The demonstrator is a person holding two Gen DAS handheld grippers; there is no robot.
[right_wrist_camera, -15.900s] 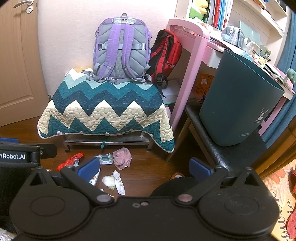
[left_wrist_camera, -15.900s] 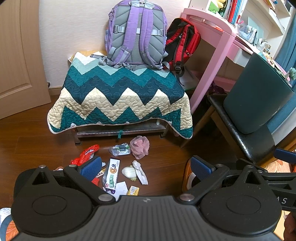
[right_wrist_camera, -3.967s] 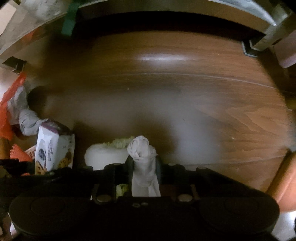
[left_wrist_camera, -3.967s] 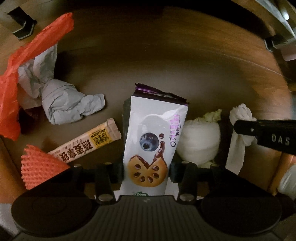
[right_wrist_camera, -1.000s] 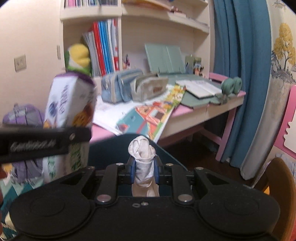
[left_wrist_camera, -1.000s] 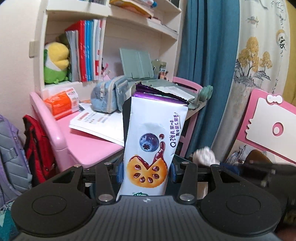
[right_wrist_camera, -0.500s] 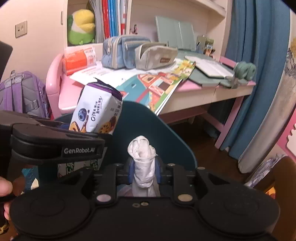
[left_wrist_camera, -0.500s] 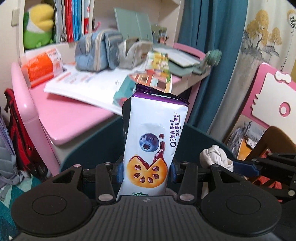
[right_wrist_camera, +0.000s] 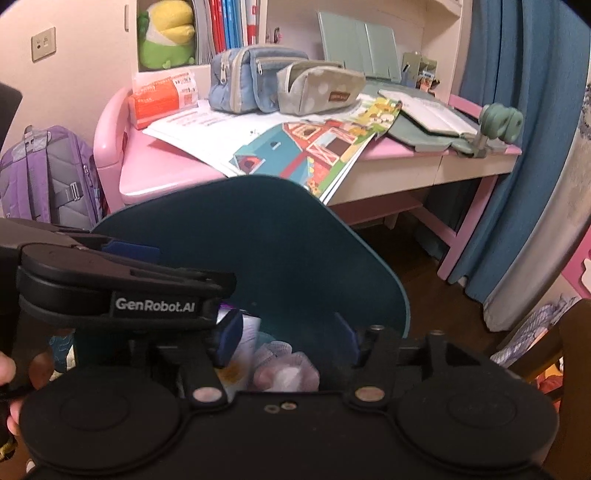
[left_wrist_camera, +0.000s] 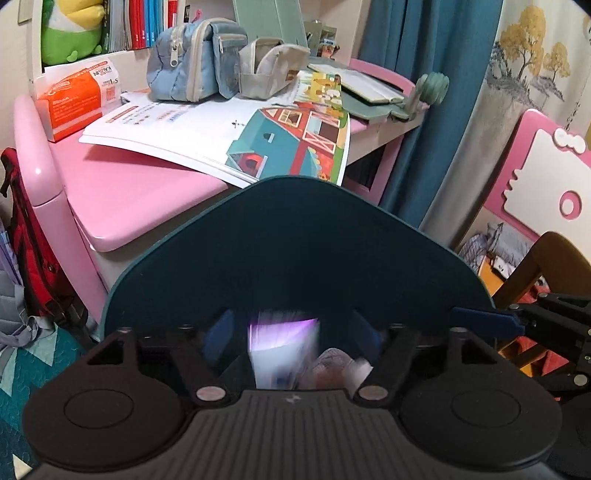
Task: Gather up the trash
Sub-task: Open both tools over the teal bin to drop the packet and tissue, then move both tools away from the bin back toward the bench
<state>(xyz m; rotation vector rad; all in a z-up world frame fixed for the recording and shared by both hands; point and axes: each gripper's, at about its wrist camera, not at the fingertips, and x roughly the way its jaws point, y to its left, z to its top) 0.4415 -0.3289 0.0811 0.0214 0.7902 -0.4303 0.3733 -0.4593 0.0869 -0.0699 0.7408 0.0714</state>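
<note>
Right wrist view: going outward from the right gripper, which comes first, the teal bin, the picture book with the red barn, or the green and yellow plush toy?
Measured from the right gripper, whose jaws are opening over the bin:
1. Teal bin, directly below and ahead of the fingers.
2. Picture book, beyond the bin's far rim, hanging over the edge of the pink desk.
3. Plush toy, farthest, up on the shelf at upper left.

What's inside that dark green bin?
Inside the bin: a white snack packet, blurred, and a pinkish mesh ball. The grippers' bodies cover the bottom, so anything deeper is hidden.
</note>
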